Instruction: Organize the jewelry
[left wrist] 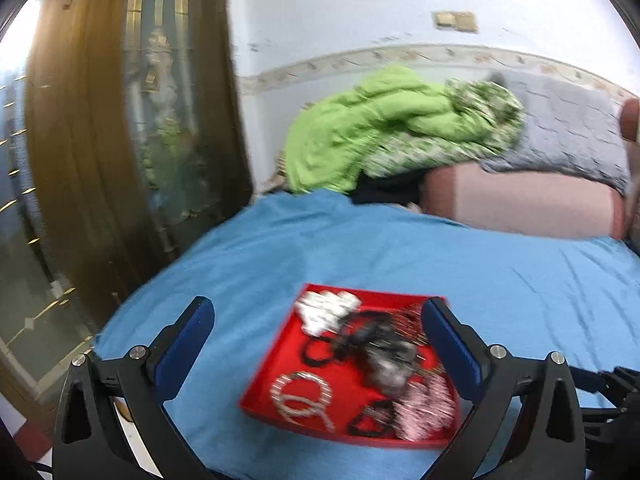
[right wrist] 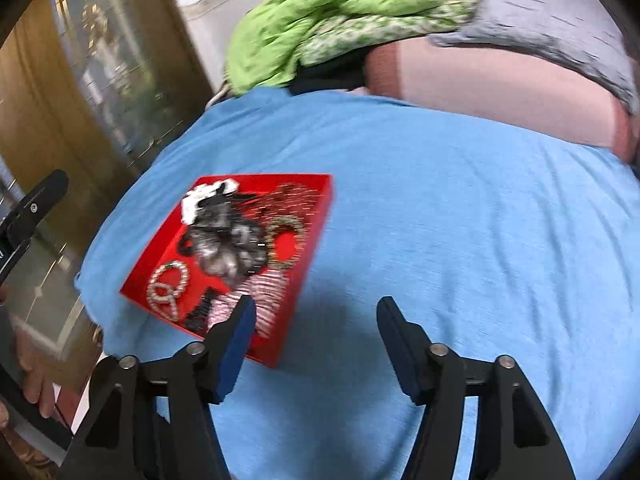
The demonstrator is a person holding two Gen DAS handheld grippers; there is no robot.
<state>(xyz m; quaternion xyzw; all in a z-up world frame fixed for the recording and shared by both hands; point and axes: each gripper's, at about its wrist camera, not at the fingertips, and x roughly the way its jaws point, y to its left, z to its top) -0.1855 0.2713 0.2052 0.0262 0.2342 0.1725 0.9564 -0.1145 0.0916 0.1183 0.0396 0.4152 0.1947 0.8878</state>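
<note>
Red tray (left wrist: pixel 280 376) w/ tangled jewelry (left wrist: pixel 380 356), blurred, on blue sheet (left wrist: pixel 480 280).

Red tray (left wrist: pixel 280 376), blue bedsheet (left wrist: pixel 480 280)

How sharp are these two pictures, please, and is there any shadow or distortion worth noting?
Left wrist view: motion blur smears the jewelry in the red tray; fisheye bends the door. Right wrist view: similar blur, and a dark shadow on the blue sheet beside the tray.

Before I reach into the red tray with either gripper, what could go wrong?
The jewelry is heaped in one tangle in the red tray, so a pinch may lift several pieces together. The tray sits on a soft blue sheet near the bed's edge; a push could tip it. Both views are motion-blurred, so aiming is uncertain.
</note>
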